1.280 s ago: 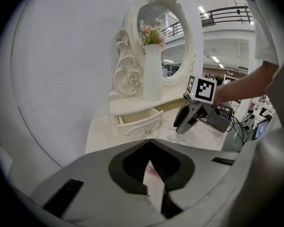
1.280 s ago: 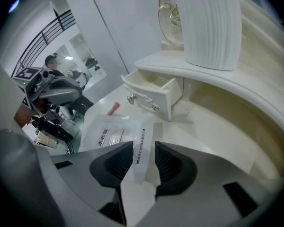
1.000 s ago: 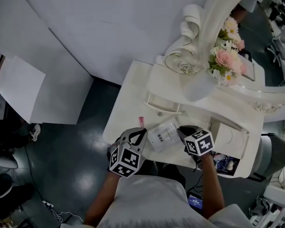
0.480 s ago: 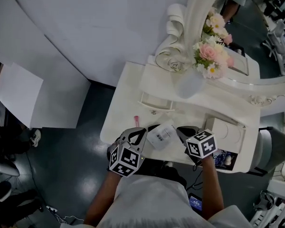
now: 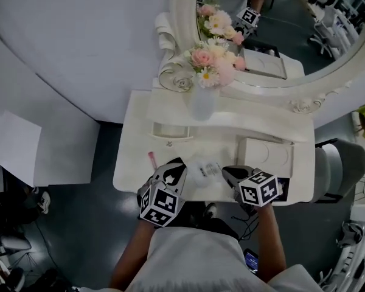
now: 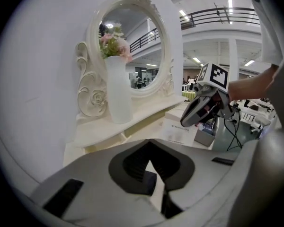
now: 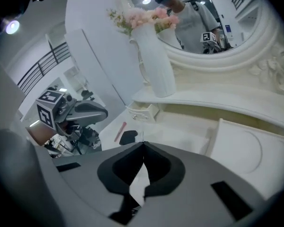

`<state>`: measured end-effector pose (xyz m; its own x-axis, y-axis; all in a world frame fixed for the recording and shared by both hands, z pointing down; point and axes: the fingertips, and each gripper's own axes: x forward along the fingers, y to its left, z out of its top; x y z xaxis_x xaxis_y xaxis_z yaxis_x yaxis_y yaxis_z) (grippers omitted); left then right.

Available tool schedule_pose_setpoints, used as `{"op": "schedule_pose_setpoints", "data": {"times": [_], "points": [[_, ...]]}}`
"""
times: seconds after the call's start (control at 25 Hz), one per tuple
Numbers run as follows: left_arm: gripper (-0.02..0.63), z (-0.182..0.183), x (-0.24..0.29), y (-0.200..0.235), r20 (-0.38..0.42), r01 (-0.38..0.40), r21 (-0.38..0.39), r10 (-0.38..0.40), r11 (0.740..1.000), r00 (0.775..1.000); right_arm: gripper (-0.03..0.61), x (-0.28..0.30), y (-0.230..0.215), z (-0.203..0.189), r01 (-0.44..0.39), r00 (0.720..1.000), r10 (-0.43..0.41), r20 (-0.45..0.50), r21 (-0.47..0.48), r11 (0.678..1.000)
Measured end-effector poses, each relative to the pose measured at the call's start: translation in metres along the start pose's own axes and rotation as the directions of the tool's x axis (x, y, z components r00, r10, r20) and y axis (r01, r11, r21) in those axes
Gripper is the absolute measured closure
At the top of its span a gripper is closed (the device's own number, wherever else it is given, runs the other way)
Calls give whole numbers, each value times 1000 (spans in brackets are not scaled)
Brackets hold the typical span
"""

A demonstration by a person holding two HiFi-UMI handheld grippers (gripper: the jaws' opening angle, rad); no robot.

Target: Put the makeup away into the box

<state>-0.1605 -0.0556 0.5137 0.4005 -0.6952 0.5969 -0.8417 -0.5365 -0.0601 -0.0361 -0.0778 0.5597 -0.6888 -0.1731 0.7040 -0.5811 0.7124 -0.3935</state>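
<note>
A white dressing table (image 5: 134,163) carries a pink lipstick (image 5: 151,159) near its left front and a clear printed packet (image 5: 204,169) at the front middle. A white lidded box (image 5: 264,156) sits to the right. My left gripper (image 5: 175,163) hovers at the front edge just left of the packet, shut with nothing in it. My right gripper (image 5: 228,170) hovers just right of the packet, also shut and empty. The right gripper view shows the lipstick (image 7: 120,131) beside a small dark item (image 7: 128,137), and the box lid (image 7: 236,150). The packet (image 6: 180,130) appears in the left gripper view.
A white vase of flowers (image 5: 202,99) stands on the raised shelf before the oval mirror (image 5: 274,23). A small drawer (image 5: 170,131) sits under the shelf at the left. A grey stool (image 5: 337,172) stands off the table's right end. Dark floor lies to the left.
The head view has tipped up, so the mirror now fills the top. Both grippers have drawn back from the packet toward the table's front edge. The packet stays on the table.
</note>
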Motion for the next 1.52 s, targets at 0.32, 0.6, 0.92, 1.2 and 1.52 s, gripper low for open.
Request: {"op": "schedule_pose_setpoints", "data": {"times": [0.32,0.6,0.92,1.2,1.52], "points": [[591,38,24,-68,27,96,73,-99,993,995,575,-80,-28,-32,61,993,-71,94,106,993],[591,64,42,-126,30,163,133,-168,978,985,575,-136,-63,-75,82,982,-116,148,222,972],[591,76,59,-175,-2,213,185,-216,959,976,575,-167,-105,-122,152,973,-196,124,298,942],[591,81,73,-201,-21,231,208,-232,950,973,575,-177,-139,-152,219,965,-256,60,354,909],[591,83,86,-219,-42,241,218,-238,946,970,575,-181,-169,-179,280,951,-309,-2,425,861]]}}
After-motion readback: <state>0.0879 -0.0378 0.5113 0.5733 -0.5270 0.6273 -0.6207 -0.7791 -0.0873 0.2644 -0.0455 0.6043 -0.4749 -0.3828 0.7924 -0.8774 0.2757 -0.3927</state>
